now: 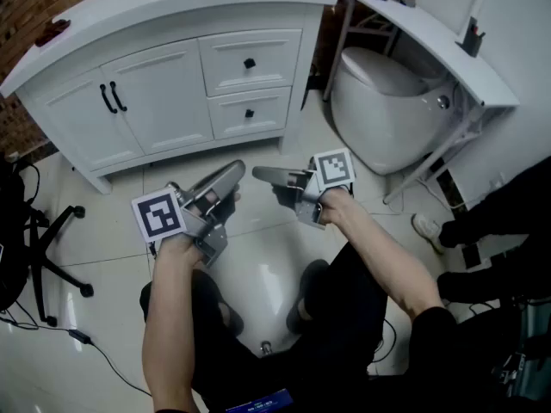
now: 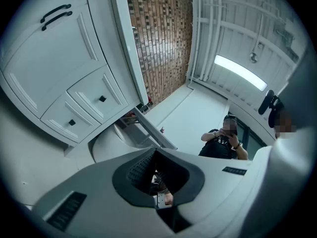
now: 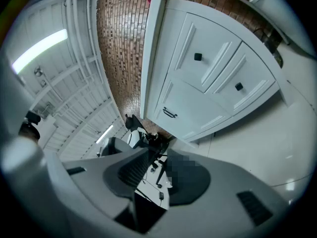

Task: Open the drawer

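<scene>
A white vanity cabinet (image 1: 155, 101) stands ahead with two closed drawers on its right half. The upper drawer (image 1: 250, 61) and the lower drawer (image 1: 249, 112) each carry a small black knob. Both show again in the left gripper view, upper drawer (image 2: 102, 98) and lower drawer (image 2: 72, 122), and in the right gripper view, upper drawer (image 3: 197, 57) and lower drawer (image 3: 238, 87). My left gripper (image 1: 234, 170) and right gripper (image 1: 258, 175) hover over the floor in front of the cabinet, tips close together. Both are shut on nothing and touch no drawer.
A toilet (image 1: 387, 101) stands right of the cabinet, under a white shelf (image 1: 439, 37). Two cabinet doors with black handles (image 1: 113, 98) fill its left half. An office chair base (image 1: 52, 248) is at left. A person (image 1: 508, 222) sits at right.
</scene>
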`<state>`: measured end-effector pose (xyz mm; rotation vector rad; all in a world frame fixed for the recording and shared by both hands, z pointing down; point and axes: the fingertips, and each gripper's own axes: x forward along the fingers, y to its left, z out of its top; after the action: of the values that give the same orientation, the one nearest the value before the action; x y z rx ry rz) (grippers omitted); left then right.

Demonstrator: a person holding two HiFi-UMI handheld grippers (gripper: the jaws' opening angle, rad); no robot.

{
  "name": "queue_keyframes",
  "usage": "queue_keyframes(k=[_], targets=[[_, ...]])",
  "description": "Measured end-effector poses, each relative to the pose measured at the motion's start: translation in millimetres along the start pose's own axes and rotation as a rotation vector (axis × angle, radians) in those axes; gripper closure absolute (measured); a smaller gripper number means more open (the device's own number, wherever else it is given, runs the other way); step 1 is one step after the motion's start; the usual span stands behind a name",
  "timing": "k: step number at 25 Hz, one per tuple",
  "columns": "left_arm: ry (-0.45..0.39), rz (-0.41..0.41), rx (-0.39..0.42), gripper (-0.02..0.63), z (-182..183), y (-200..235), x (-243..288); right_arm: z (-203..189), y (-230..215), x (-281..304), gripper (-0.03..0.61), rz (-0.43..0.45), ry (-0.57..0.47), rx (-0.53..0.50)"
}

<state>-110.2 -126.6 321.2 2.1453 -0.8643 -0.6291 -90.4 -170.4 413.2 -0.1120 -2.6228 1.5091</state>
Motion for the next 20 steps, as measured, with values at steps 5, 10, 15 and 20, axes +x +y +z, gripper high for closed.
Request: queue_keyframes(k=[5, 10, 15, 20], targets=[[-0.003, 0.010, -0.008, 0.624, 7, 15, 7, 20, -30, 3, 0.393, -0.016, -0.008, 0.016], [-0.001, 0.019, -0.018, 0.624, 13, 29, 13, 38, -68, 7, 0.393, -0.044, -0.026, 0.081], [0.019, 0.019, -0.027, 0.624, 13, 40, 23, 56, -106, 13, 0.393, -0.079, -0.036, 0.136], [0.045, 0.022, -0.049, 0.624, 11, 54, 35, 79, -144, 17, 0.393, -0.128, -0.047, 0.151]])
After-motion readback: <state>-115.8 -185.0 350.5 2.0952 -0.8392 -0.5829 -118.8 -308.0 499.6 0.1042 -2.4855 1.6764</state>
